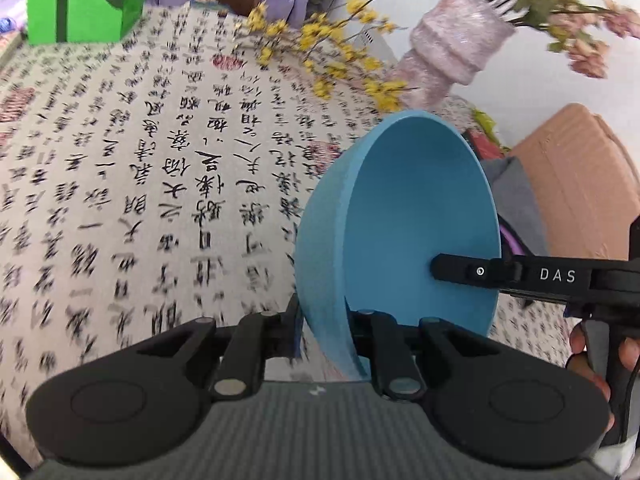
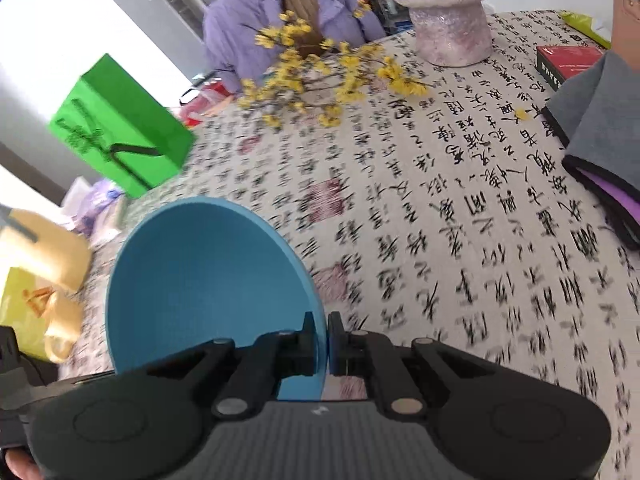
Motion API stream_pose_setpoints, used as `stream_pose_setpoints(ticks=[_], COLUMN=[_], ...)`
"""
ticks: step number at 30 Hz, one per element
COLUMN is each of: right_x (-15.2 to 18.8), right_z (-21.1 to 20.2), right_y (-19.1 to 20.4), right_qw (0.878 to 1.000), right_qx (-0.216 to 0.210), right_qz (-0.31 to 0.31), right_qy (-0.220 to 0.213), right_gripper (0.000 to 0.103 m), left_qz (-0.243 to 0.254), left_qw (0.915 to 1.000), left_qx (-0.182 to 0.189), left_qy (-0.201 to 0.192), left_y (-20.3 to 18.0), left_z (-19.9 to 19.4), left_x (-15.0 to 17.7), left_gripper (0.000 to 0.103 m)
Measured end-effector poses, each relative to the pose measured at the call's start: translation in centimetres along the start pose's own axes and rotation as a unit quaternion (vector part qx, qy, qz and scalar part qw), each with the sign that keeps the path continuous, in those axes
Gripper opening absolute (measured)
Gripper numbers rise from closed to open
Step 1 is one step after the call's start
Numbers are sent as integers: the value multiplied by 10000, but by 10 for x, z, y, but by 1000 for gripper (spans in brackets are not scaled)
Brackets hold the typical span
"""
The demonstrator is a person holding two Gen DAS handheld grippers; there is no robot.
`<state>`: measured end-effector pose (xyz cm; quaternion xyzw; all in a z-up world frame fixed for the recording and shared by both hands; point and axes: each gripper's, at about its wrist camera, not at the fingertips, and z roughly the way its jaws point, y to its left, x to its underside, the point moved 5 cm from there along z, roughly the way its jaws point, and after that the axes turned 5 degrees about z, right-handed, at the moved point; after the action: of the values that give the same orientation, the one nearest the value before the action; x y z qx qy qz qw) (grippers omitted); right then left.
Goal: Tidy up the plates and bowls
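Note:
A blue bowl is held on its side above the calligraphy tablecloth. My left gripper is shut on the bowl's rim, one finger outside the wall and one inside. In the left wrist view a finger of the other gripper reaches into the bowl from the right. In the right wrist view my right gripper is shut on the rim of the blue bowl, whose open side faces left. No plates are in view.
A pink vase with flowers stands at the table's far side, with yellow flower sprigs lying beside it. A green paper bag, a grey folded cloth, a red box and a cardboard box are around.

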<state>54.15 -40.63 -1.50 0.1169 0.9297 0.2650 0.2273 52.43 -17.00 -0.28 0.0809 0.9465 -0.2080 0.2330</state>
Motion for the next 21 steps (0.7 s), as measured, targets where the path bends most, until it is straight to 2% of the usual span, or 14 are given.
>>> stream_pose_setpoints(ticks=[4,6,8,11,15,18,21], right_x=[19,25,29,38,38,40,49], right_z=[-36,-47,-55,-49,-29,-41,-62], right_y=[16,24,29,35,58,81,93], right_qw=[9992,9982,9950,9882,9872,9862,9848], right_qx=[-315,-439,-752,-1204,-1451,-1466,-1530], right_qz=[-170,-243,-128,56,88,-265,-426], right_qy=[-173,-338,-639,-942,-654,-728,-700], right_gripper=[7,7,8,8,9,6,6], left_qz=[-106,-106,-188,-224,-269,-502,-455], left_qw=[9996,9983,9957,9915,9865,9856,9846], left_qx=[-72,-252,-369,-650,-896,-816,-818], left_qy=[-258,-508,-829,-1100,-1343,-1396,-1480], left_y=[-17,-25,-28,-26,-13,-4,-13], left_z=[-36,-55,-72,-89,-115,-131,-156], left_x=[20,29,36,42,36,34,49], left_gripper=[15,15,16,19,24,23,22])
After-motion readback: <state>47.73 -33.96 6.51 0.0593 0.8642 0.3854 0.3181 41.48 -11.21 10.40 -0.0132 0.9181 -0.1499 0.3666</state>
